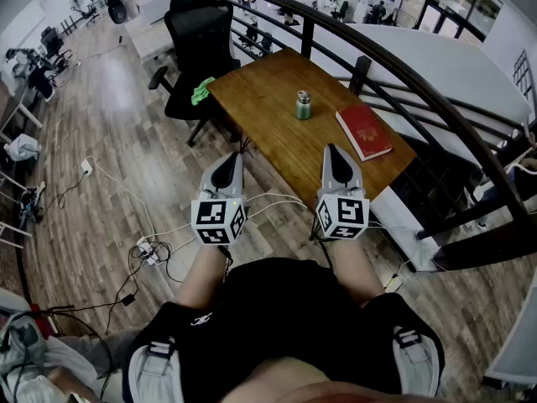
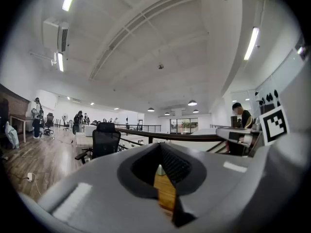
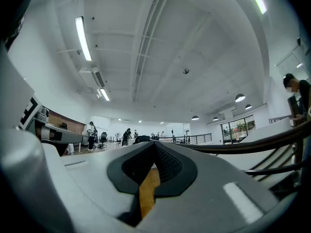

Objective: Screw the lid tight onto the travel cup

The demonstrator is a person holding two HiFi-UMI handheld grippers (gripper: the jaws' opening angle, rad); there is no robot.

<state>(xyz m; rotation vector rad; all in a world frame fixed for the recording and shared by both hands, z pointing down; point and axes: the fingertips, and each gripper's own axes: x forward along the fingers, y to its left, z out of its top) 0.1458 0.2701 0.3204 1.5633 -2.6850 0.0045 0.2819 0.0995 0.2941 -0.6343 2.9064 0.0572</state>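
A small green travel cup (image 1: pixel 303 105) with a silver lid stands upright near the middle of the wooden table (image 1: pixel 277 133). My left gripper (image 1: pixel 227 168) is held at the table's near left edge, jaws shut with nothing in them. To its right, my right gripper (image 1: pixel 336 159) hovers over the table's near edge, likewise shut and empty. Both stay well short of the cup. In the left gripper view the jaws (image 2: pixel 160 171) meet with a sliver of the cup (image 2: pixel 160 170) and tabletop showing between them. The right gripper view shows shut jaws (image 3: pixel 151 166) over the wood.
A red book (image 1: pixel 363 131) lies on the table right of the cup. A green cloth (image 1: pixel 201 91) hangs at the far left corner beside a black office chair (image 1: pixel 197 49). A dark railing (image 1: pixel 403 82) runs behind the table. Cables and a power strip (image 1: pixel 147 250) lie on the floor.
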